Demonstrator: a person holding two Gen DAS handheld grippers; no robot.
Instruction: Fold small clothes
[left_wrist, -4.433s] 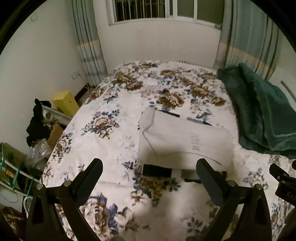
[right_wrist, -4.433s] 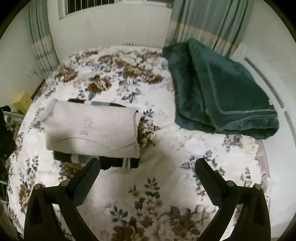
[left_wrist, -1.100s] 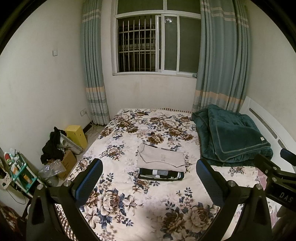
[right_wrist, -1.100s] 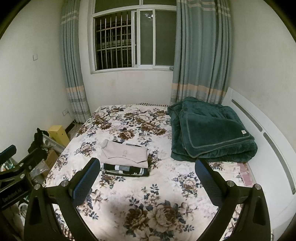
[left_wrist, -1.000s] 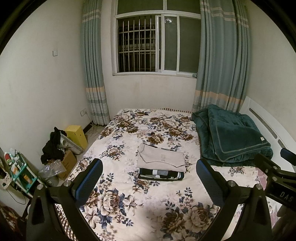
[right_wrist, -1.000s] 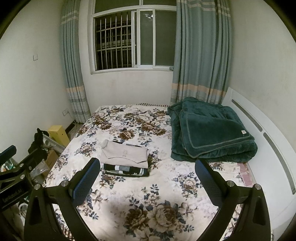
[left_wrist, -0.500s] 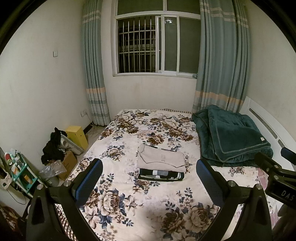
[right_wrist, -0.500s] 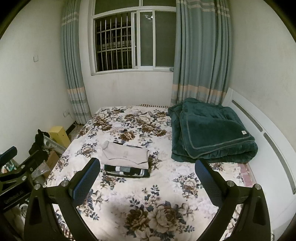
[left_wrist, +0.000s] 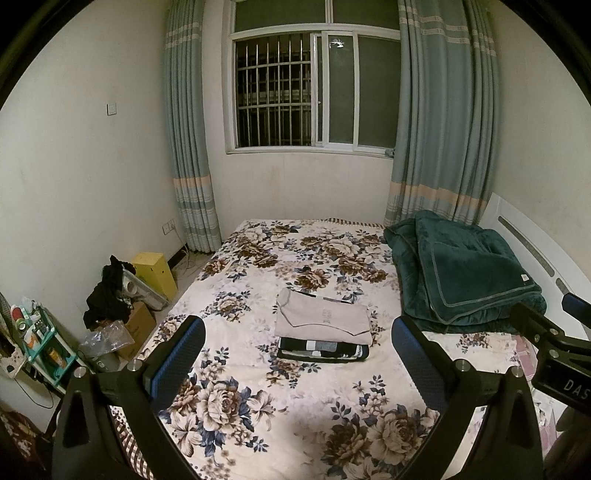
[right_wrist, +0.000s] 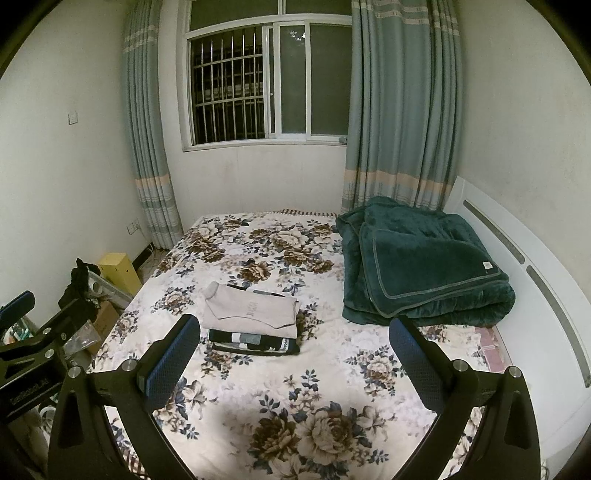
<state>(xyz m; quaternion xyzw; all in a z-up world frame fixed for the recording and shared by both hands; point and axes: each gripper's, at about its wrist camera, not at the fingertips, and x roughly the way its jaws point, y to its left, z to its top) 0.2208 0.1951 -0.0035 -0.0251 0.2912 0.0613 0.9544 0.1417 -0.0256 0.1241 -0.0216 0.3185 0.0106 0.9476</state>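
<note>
Floral bedding (left_wrist: 258, 413) covers the whole bed ahead of me, plush and faintly pilled, with a green fleece blanket (left_wrist: 469, 273) heaped thick off to the right of both claws. My left gripper (left_wrist: 297, 345) and right gripper (right_wrist: 294, 343) are both spread wide and hold nothing. Well beyond their tips, apart from both, sits the stack of 2 folded garments: a beige top (left_wrist: 323, 319), smooth and squared with a small printed mark, lying on a dark striped piece (left_wrist: 323, 349). I judge the folding done. I see no loose garment on the bed, so the next move calls only for withdrawal, or for fetching another piece.
</note>
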